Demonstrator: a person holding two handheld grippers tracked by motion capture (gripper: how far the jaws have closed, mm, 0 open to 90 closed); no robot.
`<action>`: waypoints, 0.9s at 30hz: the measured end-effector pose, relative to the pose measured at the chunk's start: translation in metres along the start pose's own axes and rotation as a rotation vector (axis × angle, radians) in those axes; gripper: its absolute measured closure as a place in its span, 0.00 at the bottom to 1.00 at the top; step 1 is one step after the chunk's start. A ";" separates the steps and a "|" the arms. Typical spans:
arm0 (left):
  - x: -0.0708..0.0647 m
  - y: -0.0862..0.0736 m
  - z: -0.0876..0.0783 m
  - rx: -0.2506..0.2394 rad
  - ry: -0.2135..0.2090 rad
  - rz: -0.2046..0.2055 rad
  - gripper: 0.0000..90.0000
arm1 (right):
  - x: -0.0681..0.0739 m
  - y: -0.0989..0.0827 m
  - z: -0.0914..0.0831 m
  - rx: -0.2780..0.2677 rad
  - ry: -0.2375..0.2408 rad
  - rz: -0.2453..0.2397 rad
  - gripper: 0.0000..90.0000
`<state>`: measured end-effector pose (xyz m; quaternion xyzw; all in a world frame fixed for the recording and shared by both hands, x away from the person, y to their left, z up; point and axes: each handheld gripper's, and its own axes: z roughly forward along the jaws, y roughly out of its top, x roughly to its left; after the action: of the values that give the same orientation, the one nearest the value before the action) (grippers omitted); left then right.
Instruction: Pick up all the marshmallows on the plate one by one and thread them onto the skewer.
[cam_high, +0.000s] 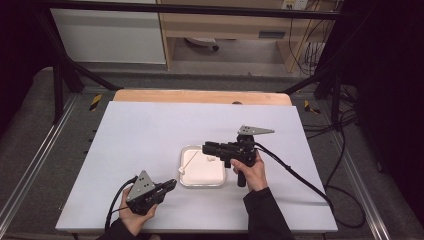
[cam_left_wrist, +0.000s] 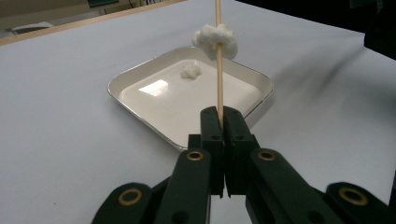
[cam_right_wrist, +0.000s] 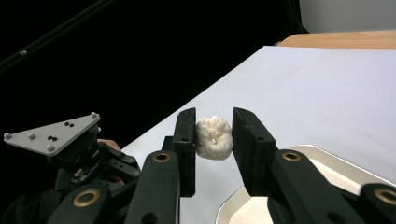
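A square white tray (cam_high: 218, 181) lies mid-table. My left gripper (cam_high: 173, 184) is near the table's front left, shut on the lower end of a thin wooden skewer (cam_high: 190, 160). In the left gripper view the skewer (cam_left_wrist: 219, 84) rises from the shut left gripper (cam_left_wrist: 219, 115), with a fluffy white lump (cam_left_wrist: 215, 41) threaded on it over the tray (cam_left_wrist: 140, 79). A second small lump (cam_left_wrist: 190, 71) lies in the tray. My right gripper (cam_high: 205, 148) hovers over the tray's far edge. Its own view shows the right gripper (cam_right_wrist: 214, 127) shut on another white lump (cam_right_wrist: 214, 138).
The white table cover (cam_high: 150, 130) ends at a wooden edge (cam_high: 200, 96) at the back. A black cable (cam_high: 292, 172) trails from the right gripper across the table's right side. Dark metal frame legs (cam_high: 60, 85) and more cables stand beyond the table.
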<state>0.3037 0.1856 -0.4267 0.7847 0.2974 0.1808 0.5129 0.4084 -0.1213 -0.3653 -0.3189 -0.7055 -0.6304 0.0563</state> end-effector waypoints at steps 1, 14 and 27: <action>0.000 0.000 0.000 0.000 -0.002 0.002 0.98 | 0.000 0.000 0.000 -0.002 0.002 0.003 0.80; -0.002 0.001 0.001 0.002 -0.010 0.012 0.98 | -0.002 -0.003 0.008 0.017 0.033 0.021 0.80; -0.003 -0.001 0.001 0.000 -0.012 0.017 0.98 | 0.002 -0.011 0.013 0.004 0.080 0.048 0.86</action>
<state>0.3017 0.1828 -0.4276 0.7884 0.2876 0.1807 0.5129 0.4052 -0.1086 -0.3762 -0.3102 -0.6963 -0.6395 0.1000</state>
